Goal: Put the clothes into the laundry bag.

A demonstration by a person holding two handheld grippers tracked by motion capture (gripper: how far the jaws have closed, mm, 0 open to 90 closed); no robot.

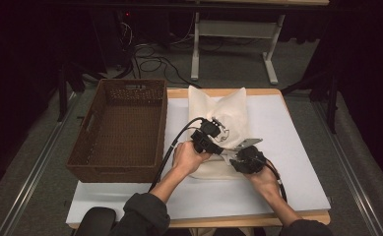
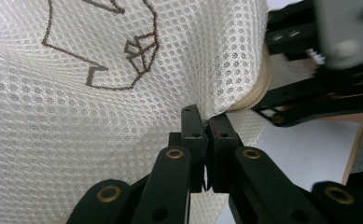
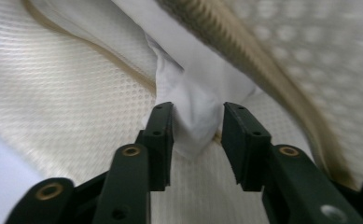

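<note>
A cream mesh bag [image 1: 223, 105] with a brown line drawing lies on the white tabletop [image 1: 287, 147]. My left gripper [image 1: 222, 149] is at the bag's near edge. In the left gripper view its jaws [image 2: 206, 126] are shut on the mesh [image 2: 100, 116] beside the zipper band [image 2: 258, 88]. My right gripper [image 1: 232, 158] meets the bag from the right, close to the left one. In the right gripper view its jaws [image 3: 197, 121] stand apart around a fold of white cloth [image 3: 198, 93] under the zipper edge [image 3: 244, 51]; the pads do not pinch it.
A brown wicker basket [image 1: 112, 172] stands on the table's left part, beside the bag. The table's right side and front strip are bare white surface. Beyond the far edge are a grey floor, cables and a white stand [image 1: 233, 29].
</note>
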